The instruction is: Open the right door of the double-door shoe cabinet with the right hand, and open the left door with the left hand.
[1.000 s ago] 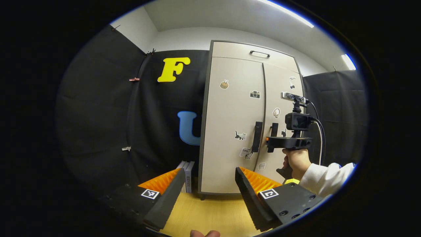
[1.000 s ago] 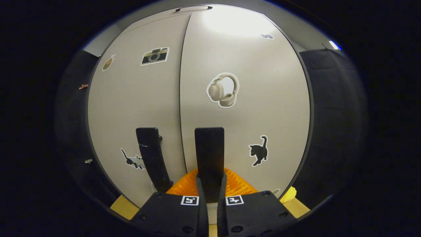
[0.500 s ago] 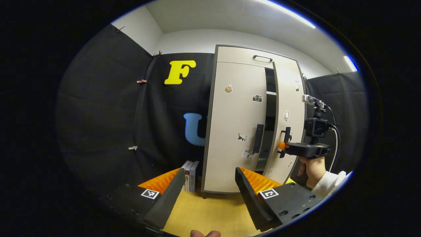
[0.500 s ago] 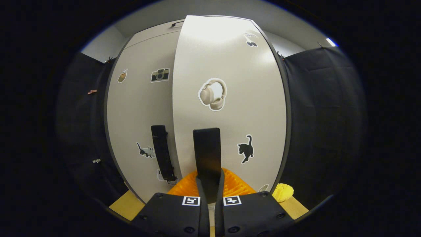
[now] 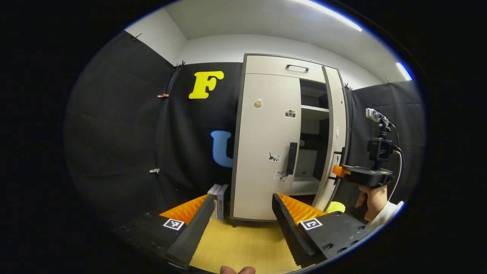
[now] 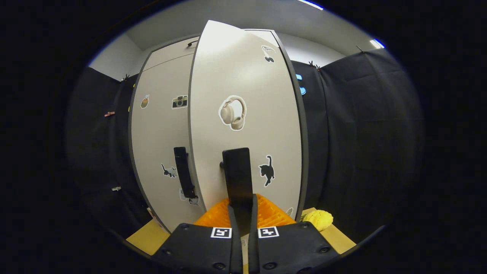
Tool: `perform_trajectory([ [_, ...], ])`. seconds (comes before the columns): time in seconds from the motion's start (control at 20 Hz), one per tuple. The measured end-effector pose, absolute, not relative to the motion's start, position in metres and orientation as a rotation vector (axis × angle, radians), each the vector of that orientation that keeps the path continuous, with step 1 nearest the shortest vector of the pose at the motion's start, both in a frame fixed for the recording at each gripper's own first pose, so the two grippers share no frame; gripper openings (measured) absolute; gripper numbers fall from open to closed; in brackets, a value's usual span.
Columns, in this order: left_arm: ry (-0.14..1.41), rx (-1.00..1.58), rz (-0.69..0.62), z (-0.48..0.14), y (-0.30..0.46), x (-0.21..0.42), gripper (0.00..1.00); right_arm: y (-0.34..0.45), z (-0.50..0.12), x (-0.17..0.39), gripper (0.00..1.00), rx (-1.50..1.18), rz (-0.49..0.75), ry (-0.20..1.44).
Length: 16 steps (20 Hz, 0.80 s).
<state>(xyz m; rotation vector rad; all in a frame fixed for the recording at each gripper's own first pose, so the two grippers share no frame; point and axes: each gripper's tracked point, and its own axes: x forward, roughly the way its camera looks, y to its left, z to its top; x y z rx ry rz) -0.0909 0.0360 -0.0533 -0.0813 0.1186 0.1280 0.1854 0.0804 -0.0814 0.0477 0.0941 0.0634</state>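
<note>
Swinging on its hinge at the far right of the shoe cabinet [image 5: 266, 64], the right door [image 6: 247, 125] stands well open, edge-on in the left gripper view, with shelves [image 5: 314, 108] and a dark interior showing behind it. The right gripper [image 6: 242, 213] has its two fingers pressed together on that door's black handle [image 6: 236, 171], the handle running up from between them; in the left gripper view the same tool sits at the door's edge, held by a hand [image 5: 371, 196] in a white sleeve. So the first half of the task looks to be in hand and nearly done, though how much farther the door can swing cannot be judged.

The left door [image 5: 266, 144] lies flush and closed, its own black handle [image 5: 292, 158] upright along its right edge, just beside the opening. The left gripper [image 5: 239, 213] hangs well back from it with its fingers spread wide and nothing between them, above the yellowish floor [image 5: 243, 243].

Likely next comes the left hand's part: carry the spread fingers forward and a little right to the left door's handle, straddle it, close on it, then pull in an arc toward the left hinge. The open door's edge stands near that handle, so the approach should keep clear of it.

Some books [image 5: 217, 196] stand against the cabinet's left foot, and a yellow plush thing [image 6: 317, 220] lies on the floor at the right.
</note>
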Motion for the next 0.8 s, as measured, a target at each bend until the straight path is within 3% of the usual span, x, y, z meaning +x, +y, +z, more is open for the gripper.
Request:
perform_trajectory([
  [0.8,0.129,-0.043,0.143,-0.045,-0.032,-0.066,0.95,0.058,-0.079,0.174,0.1,0.01,0.189,0.135],
])
